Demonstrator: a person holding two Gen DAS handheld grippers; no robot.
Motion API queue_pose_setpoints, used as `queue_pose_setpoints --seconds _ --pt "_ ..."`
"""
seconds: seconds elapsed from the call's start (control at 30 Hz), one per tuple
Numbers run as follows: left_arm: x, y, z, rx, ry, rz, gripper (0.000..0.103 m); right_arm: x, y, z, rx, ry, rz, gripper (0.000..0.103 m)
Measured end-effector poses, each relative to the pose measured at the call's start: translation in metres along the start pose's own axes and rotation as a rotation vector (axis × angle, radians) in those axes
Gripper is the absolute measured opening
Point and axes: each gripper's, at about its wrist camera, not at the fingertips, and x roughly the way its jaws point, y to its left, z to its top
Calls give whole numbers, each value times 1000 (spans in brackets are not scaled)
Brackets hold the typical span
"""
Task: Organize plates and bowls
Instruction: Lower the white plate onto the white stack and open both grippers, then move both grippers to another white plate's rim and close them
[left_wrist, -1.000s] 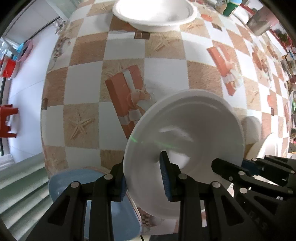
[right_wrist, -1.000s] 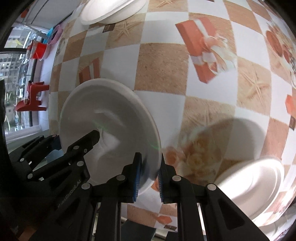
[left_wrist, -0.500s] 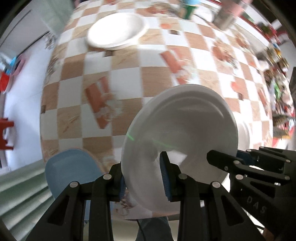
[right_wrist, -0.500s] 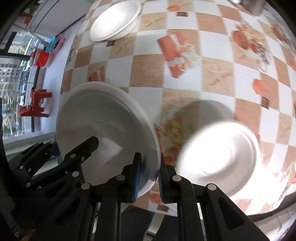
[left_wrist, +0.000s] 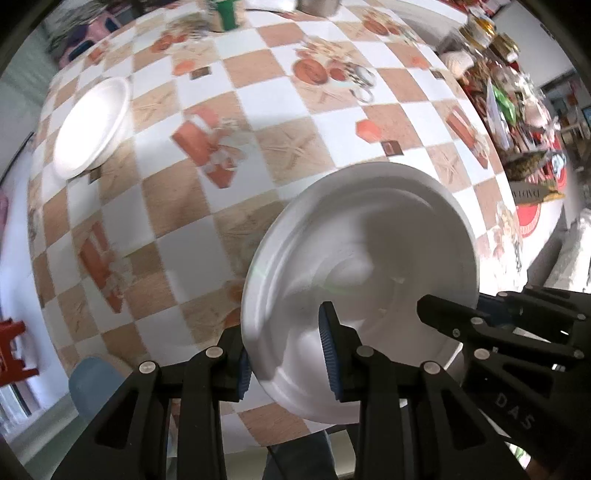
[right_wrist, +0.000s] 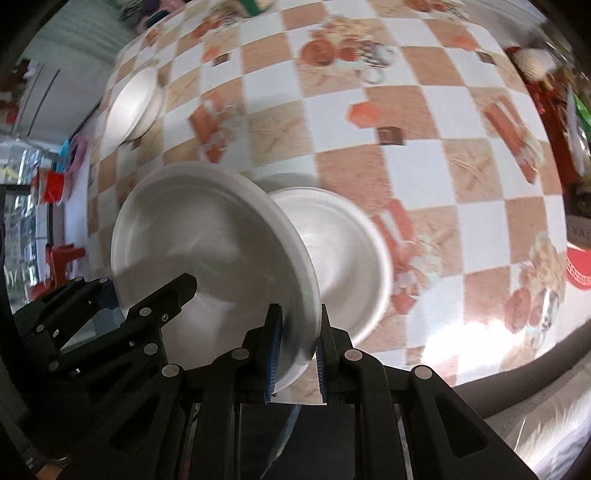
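Both grippers hold one white foam plate (left_wrist: 362, 258) above the checkered table. My left gripper (left_wrist: 286, 360) is shut on its near-left rim. My right gripper (right_wrist: 295, 343) is shut on its opposite rim; the held plate (right_wrist: 207, 243) fills the left of the right wrist view. Just beyond it a second white plate (right_wrist: 343, 254) lies on the table, partly hidden by the held one. A white bowl (left_wrist: 92, 125) sits at the far left of the table and also shows in the right wrist view (right_wrist: 135, 105).
A blue chair seat (left_wrist: 94, 380) is below the table's near edge. A green cup (left_wrist: 225, 14) and a metal pot (left_wrist: 317, 4) stand at the far edge. Cluttered goods (left_wrist: 517, 96) lie on the right. A red stool (left_wrist: 13, 350) is on the floor at left.
Both grippers have carried the plate to the right across the table. The second plate on the table has come in close under it. The white bowl has receded to the far left.
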Motion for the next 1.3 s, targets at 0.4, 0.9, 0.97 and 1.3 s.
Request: queue_pose_setpoints --seconds 0.4,0.9,0.97,1.3 --pt "29 -21 9 52 63 14 34 18 -21 0 69 25 -27 18" --pt "11 5 -2 23 22 -32 77 28 -19 10 77 25 -33 18" --pt "5 12 -5 8 14 -43 78 25 -23 11 87 20 -35 18" --pt "-41 51 2 -121 -108 -109 79 3 -31 22 116 -45 -42 77"
